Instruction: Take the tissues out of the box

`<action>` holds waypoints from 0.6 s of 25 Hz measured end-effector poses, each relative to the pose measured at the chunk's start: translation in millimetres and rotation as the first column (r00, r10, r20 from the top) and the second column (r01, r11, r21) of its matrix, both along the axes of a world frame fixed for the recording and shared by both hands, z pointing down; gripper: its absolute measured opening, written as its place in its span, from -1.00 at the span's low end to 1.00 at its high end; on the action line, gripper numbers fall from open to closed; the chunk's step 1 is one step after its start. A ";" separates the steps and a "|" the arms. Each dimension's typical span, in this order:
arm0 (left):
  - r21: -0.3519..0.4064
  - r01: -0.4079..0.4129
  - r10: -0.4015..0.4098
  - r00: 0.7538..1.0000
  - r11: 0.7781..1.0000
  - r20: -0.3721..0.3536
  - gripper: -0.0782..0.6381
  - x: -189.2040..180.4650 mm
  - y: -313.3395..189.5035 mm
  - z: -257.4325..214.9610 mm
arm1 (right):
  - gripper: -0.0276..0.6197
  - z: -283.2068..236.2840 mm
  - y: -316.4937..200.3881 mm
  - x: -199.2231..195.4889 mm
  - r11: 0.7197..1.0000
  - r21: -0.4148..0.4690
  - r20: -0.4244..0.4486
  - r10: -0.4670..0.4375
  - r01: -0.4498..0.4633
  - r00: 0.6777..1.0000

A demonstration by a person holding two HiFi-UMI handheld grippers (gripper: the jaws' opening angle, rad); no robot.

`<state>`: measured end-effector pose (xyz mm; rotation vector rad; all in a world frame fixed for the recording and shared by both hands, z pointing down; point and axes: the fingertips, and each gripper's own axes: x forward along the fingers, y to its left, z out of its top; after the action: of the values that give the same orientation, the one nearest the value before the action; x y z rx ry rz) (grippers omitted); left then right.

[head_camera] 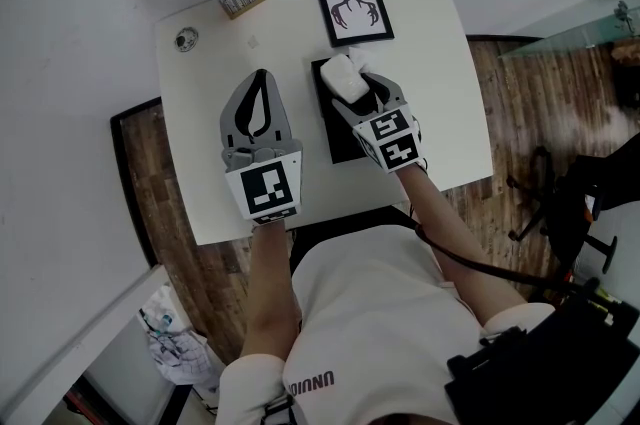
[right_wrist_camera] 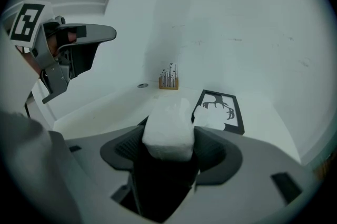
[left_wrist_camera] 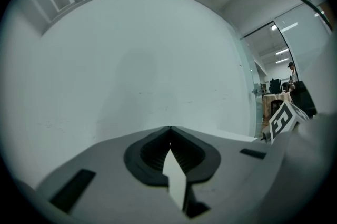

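Tissues [head_camera: 342, 73]: showing white, centre of frame.
Box [head_camera: 338, 141]: showing black.
Table [head_camera: 205, 103]: showing plain white.
Framed picture [head_camera: 352, 6]: showing a black antlered shape on white, black border, upper centre.
Left gripper [head_camera: 260, 75], right gripper [head_camera: 352, 83]: showing grey, cubes carrying black-and-white squares.
Floor [head_camera: 500, 103]: showing brown wood grain.

The bench [head_camera: 200, 93] surface is smooth, matt white. The tissues [right_wrist_camera: 167, 130] are soft, crumpled paper. The floor [head_camera: 505, 103] is wood plank.
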<state>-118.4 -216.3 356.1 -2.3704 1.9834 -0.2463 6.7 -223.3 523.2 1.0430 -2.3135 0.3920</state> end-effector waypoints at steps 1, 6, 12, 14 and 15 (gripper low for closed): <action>-0.002 0.000 0.000 1.000 1.000 0.003 -0.74 -0.5 0.0 0.2 | 0.02 0.3 0.3 -0.2 1.000 -0.001 -0.003 -0.003 0.003 1.000; 0.005 0.010 -0.010 1.000 1.000 -0.005 -0.74 -2.3 0.3 -0.6 | -0.08 0.8 1.3 -0.9 1.000 0.002 -0.008 -0.008 0.008 1.000; -0.009 0.011 -0.011 1.000 1.000 0.016 -0.74 -3.6 1.4 2.1 | -0.15 0.3 2.1 -1.8 1.000 0.008 -0.017 -0.021 0.021 1.000; -0.010 0.016 -0.016 1.000 1.000 0.014 -0.74 -4.4 1.7 2.5 | -0.18 -0.3 2.8 -2.0 0.999 0.015 -0.024 -0.029 0.029 0.999; -0.007 0.019 -0.019 1.000 1.000 0.010 -0.74 -4.5 1.7 2.1 | -0.18 -0.5 3.1 -1.7 0.999 0.017 -0.028 -0.032 0.032 0.999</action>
<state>-123.0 -214.7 358.3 -2.3511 2.0047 -0.2660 5.1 -220.2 522.7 1.0124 -2.3100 0.3440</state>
